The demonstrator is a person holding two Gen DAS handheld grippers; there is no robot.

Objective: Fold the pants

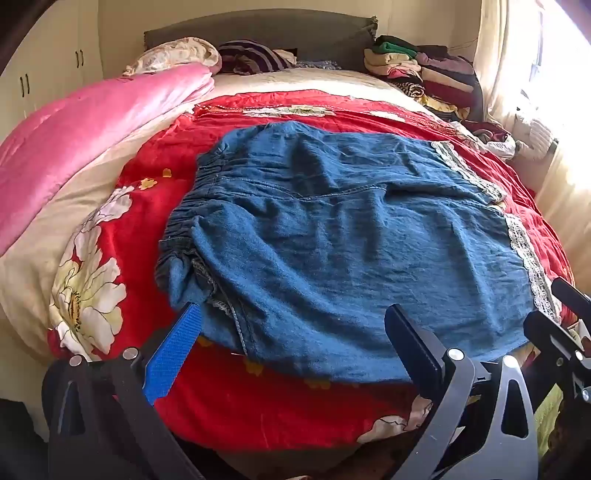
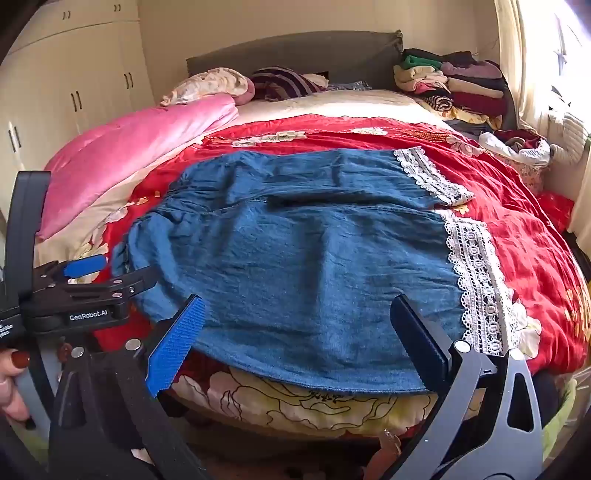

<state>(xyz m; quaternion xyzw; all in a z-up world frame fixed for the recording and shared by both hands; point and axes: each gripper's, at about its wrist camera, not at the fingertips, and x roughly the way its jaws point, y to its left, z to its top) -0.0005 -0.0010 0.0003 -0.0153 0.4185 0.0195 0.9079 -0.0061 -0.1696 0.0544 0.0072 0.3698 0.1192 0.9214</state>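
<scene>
Blue denim pants (image 1: pixel 351 236) with white lace hems (image 1: pixel 528 258) lie spread flat on a red floral blanket (image 1: pixel 258 406), waistband to the left, legs to the right. They also show in the right wrist view (image 2: pixel 303 266), with lace hems (image 2: pixel 476 280). My left gripper (image 1: pixel 295 321) is open and empty, hovering at the pants' near edge by the waist end. My right gripper (image 2: pixel 299 314) is open and empty, at the near edge toward the leg end. The left gripper also shows in the right wrist view (image 2: pixel 99 273), and part of the right one in the left wrist view (image 1: pixel 557 317).
A pink quilt (image 1: pixel 85 140) lies on the bed's left side. Pillows (image 1: pixel 177 55) and a headboard (image 1: pixel 258 29) are at the back. Stacks of folded clothes (image 1: pixel 424 70) sit at the back right. White cupboards (image 2: pixel 74 92) stand left; a bright curtained window (image 2: pixel 554 74) is right.
</scene>
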